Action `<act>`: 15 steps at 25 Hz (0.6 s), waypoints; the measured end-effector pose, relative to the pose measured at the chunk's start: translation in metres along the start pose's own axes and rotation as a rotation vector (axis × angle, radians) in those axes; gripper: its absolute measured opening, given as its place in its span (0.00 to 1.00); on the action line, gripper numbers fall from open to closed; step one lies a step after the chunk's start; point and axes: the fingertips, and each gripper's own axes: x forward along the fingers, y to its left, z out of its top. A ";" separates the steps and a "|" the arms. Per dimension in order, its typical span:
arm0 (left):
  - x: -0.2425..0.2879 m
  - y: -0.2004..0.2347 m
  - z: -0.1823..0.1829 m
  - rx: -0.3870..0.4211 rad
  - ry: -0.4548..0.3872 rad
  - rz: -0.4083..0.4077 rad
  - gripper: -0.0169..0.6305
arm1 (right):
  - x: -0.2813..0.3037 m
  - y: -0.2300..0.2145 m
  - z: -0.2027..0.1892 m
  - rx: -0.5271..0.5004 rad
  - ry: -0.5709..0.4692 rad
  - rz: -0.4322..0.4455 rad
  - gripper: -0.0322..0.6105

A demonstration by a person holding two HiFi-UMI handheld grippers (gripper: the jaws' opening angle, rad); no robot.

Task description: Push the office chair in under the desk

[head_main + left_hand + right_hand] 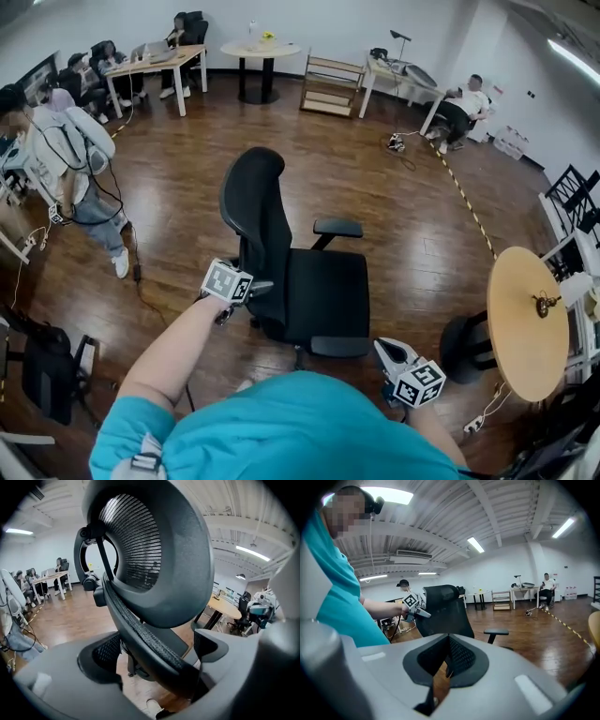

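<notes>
Grasping stage: chair [309, 286] stands on open floor, well apart from the desks [155, 62]. Left gripper [157, 654] gapes wide around the backrest [154, 569] rim, not clamped; right gripper [447, 654] is closed and empty. Next, clamp the rim and steer deskward.

The room is bright and even, lit by long ceiling lamps [476, 544] which burn out to pure white in both gripper views. The polished wooden floor [375, 197] gives back pale streaks of glare, and the shadows on it are soft and weak. All three views are strongly bent by the wide lens, so the walls curve and the corners fall dark, and the grey bodies of the left gripper [154, 651] and the right gripper [449, 641], close to the lens, are out of focus while the far room stays rather sharp.
</notes>
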 end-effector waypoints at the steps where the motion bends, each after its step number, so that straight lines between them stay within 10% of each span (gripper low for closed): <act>1: -0.001 0.002 0.000 0.007 0.003 -0.005 0.93 | 0.001 0.002 -0.001 0.004 0.001 -0.001 0.05; 15: 0.012 -0.008 0.002 0.128 0.086 -0.071 0.90 | 0.001 0.017 -0.009 0.021 -0.023 -0.057 0.05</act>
